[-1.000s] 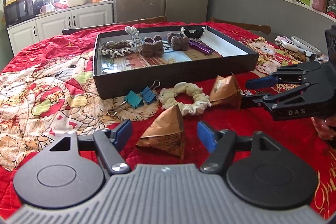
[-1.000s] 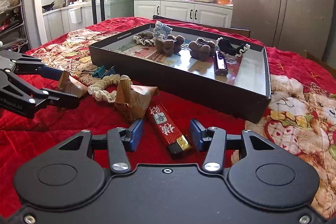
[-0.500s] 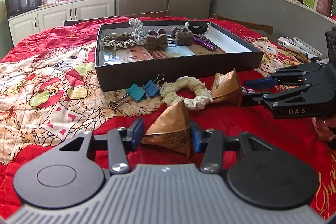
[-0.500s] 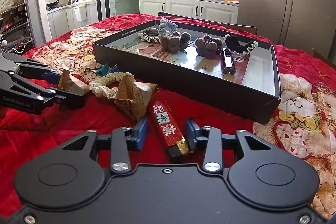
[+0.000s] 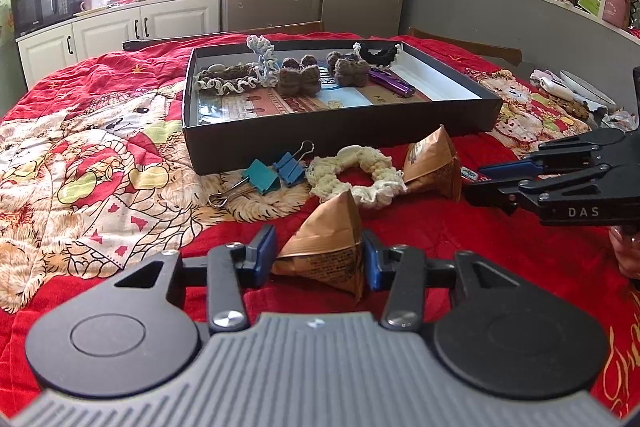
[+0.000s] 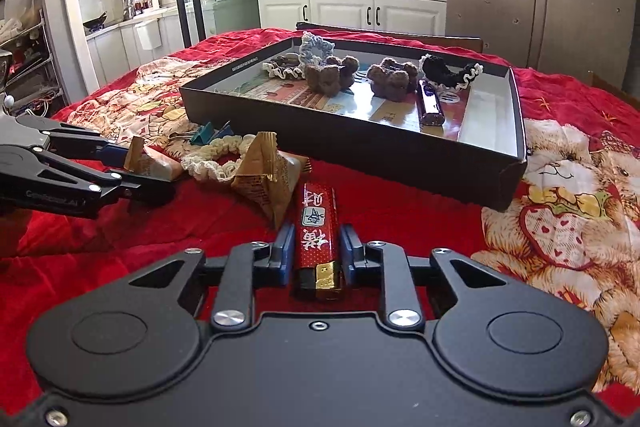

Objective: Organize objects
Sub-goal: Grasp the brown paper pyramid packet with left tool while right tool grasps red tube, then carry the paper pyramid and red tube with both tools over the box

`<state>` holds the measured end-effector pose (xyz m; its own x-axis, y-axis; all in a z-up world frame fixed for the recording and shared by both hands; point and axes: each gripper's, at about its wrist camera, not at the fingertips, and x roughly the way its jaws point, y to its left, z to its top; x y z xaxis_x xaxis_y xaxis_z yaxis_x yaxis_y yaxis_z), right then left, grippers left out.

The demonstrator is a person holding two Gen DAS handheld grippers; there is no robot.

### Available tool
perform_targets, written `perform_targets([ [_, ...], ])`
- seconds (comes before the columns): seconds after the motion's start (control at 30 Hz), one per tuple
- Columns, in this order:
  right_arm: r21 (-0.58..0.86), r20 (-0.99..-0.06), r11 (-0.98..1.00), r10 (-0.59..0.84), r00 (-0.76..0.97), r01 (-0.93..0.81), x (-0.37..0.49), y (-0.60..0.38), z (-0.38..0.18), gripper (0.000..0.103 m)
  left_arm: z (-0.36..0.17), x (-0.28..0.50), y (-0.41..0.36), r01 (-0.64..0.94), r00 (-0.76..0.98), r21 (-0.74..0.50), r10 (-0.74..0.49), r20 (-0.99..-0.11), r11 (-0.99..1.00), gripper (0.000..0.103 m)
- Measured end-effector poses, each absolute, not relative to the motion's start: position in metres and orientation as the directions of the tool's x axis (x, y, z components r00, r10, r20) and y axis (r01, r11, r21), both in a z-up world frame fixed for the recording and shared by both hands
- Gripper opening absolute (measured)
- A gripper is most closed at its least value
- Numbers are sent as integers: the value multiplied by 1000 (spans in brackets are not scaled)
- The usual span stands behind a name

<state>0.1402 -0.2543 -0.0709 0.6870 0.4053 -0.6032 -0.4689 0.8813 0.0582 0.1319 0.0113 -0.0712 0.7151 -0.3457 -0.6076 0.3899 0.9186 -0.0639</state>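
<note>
On the red-quilted surface [image 5: 400, 227], near the black tray [image 5: 340, 131] that already holds scrunchies, the pick-up step is in hand. Both tongs have just been closing: the left tongs [image 5: 320, 255] pinch a brown pouch [image 5: 324, 247], the right tongs [image 6: 314, 251] clamp the red lighter [image 6: 316, 227]. Next, I judge, both must lift clear over the tray's near wall and release inside. Each tool tilts downward, low over the cloth, side by side.
</note>
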Motion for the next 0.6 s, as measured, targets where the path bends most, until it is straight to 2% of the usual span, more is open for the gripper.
perform_targets([
  [0.6, 82, -572, 891, 408, 711, -446, 129, -262, -64, 23, -62, 128, 14, 390, 715, -92, -364, -597, 916, 46],
])
